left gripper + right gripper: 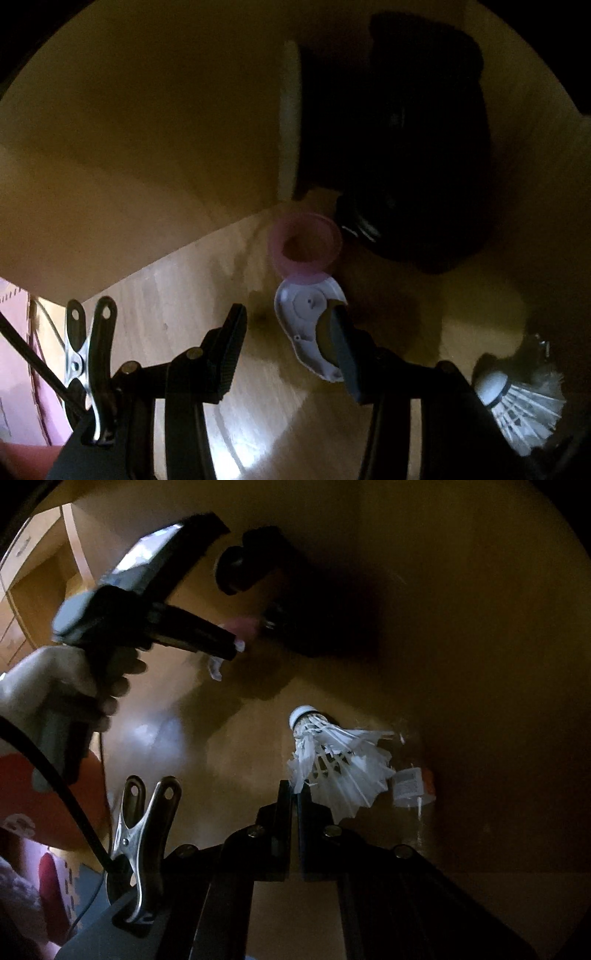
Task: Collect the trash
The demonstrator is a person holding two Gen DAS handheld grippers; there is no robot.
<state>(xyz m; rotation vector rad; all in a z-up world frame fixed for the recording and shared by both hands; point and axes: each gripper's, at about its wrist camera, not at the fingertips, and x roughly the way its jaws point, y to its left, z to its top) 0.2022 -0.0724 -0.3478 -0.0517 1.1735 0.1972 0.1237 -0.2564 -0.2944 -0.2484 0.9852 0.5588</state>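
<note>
A dim, yellow-lit wooden tabletop (177, 295) fills both wrist views, its grain catching a glare near the left claw; a pale wooden panel rises behind it, and in the right wrist view a wooden cabinet with drawers (33, 565) stands at the far left edge.

One large black object (406, 140) sits at the back of the tabletop against the panel, too dark to identify, with a pale disc-shaped edge (290, 122) on its left side. Just in front of it lies one pink translucent ring (304, 245), and touching the ring's near side is one white plastic piece (299, 314) with a round moulded centre. One small white-and-orange box (412, 786) rests just beyond the feathers in the right wrist view.

The left claw (291, 350) stands apart; its right finger (345, 354) overlaps the white plastic piece, while the left finger is clear of it, so no grip shows. From the right wrist view, a hand (59, 686) carries that gripper low over the pink ring.

The right claw (293, 794) is closed together, its tips pinching the feather skirt of the one white shuttlecock (332, 760), which lies on its side with the cork tip pointing away. A metal spring clip (142, 845) is fixed to each gripper body, two in all.
</note>
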